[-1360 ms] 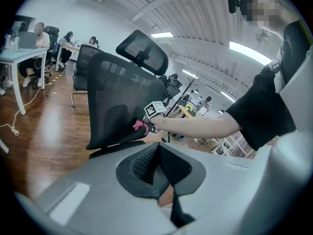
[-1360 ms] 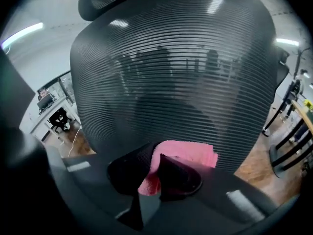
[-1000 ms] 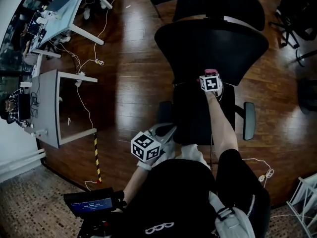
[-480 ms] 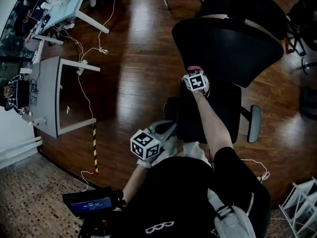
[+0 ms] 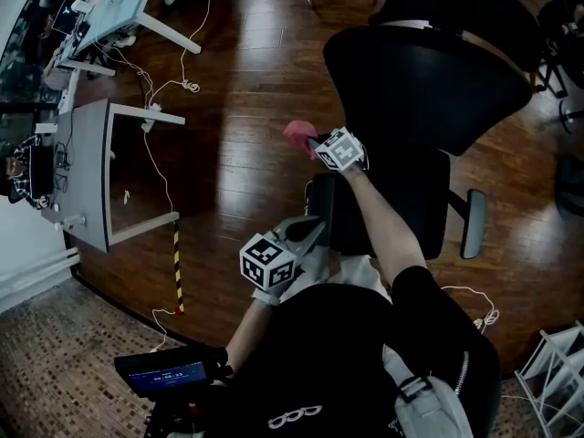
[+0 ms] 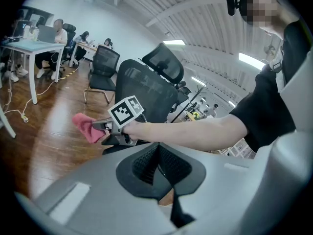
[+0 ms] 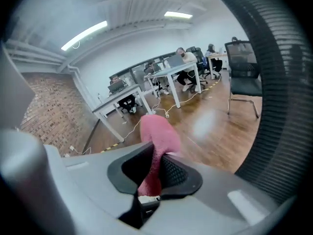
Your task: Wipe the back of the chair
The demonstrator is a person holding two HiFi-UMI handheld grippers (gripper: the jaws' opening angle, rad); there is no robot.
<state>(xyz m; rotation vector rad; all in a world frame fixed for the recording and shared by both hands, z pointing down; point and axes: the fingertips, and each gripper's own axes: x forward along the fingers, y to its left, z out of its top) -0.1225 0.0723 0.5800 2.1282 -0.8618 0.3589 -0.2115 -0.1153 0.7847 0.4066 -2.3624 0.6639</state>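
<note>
Grippers, two, one in each hand: left gripper (image 5: 308,233), right gripper (image 5: 313,140); marker cubes (image 5: 269,263), two, one per gripper; pink cloth (image 5: 298,136), one; black office chairs, two counted in the left gripper view: mesh-backed chair (image 6: 146,84) nearest, second chair (image 6: 104,65) behind it; desks, two in the head view: grey desk (image 5: 87,176), pale-blue desk (image 5: 123,3); seated persons (image 6: 58,31) at the far desks, three, small; yellow-black floor tape (image 5: 177,281), one strip; screen device (image 5: 166,373), one.
</note>
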